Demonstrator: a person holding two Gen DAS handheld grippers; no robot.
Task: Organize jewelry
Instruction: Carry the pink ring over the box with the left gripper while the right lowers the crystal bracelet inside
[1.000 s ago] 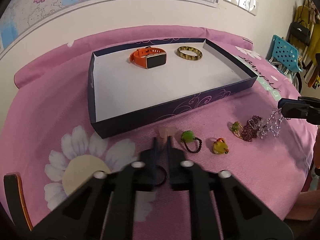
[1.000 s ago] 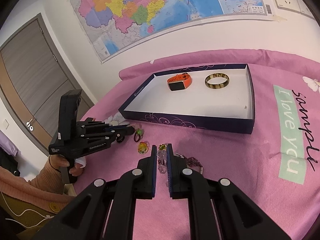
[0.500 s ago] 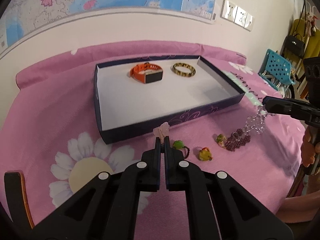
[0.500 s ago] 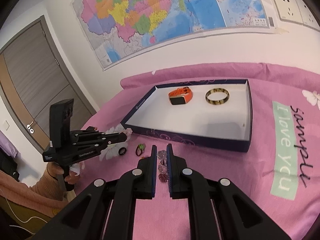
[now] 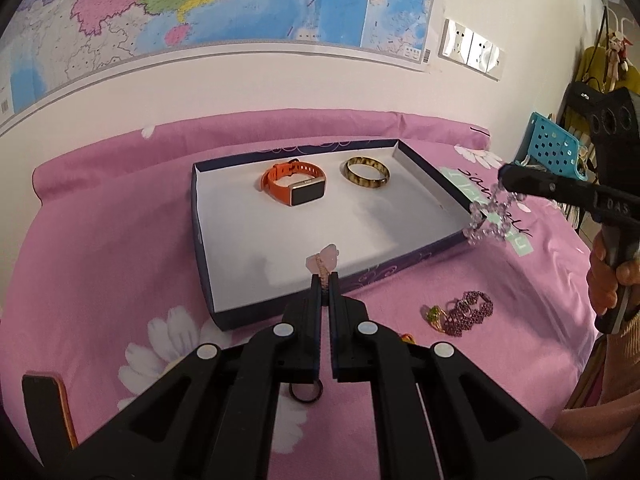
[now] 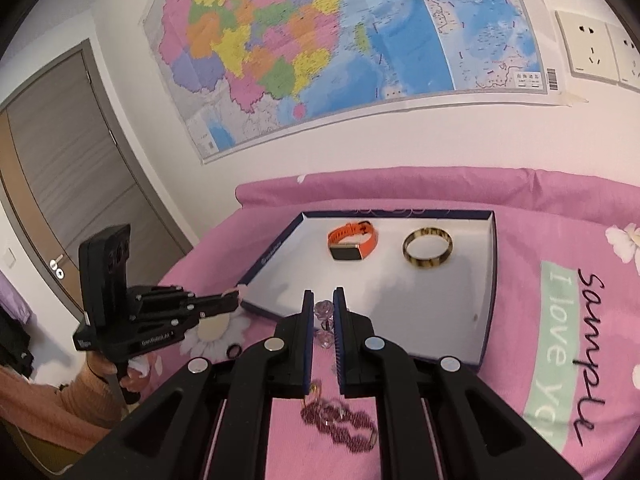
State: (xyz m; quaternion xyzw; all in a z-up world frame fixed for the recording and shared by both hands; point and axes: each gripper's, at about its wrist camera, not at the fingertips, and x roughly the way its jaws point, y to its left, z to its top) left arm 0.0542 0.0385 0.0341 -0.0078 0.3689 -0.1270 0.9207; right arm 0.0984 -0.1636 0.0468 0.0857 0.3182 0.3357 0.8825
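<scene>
On the pink bedspread point(image 5: 100, 240), the tray point(image 5: 430, 256) runs lengthwise along the wall.

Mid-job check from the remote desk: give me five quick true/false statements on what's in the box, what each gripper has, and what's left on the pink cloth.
1. The orange watch and the tortoiseshell bangle lie inside the box. True.
2. The left gripper is open and empty. False: it is shut on a small pink piece.
3. The right gripper holds a clear bead bracelet that dangles from it. True.
4. The purple bead bracelet is already in the box. False: it lies on the pink cloth, in front of the box.
5. A black ring lies on the cloth. True.
</scene>
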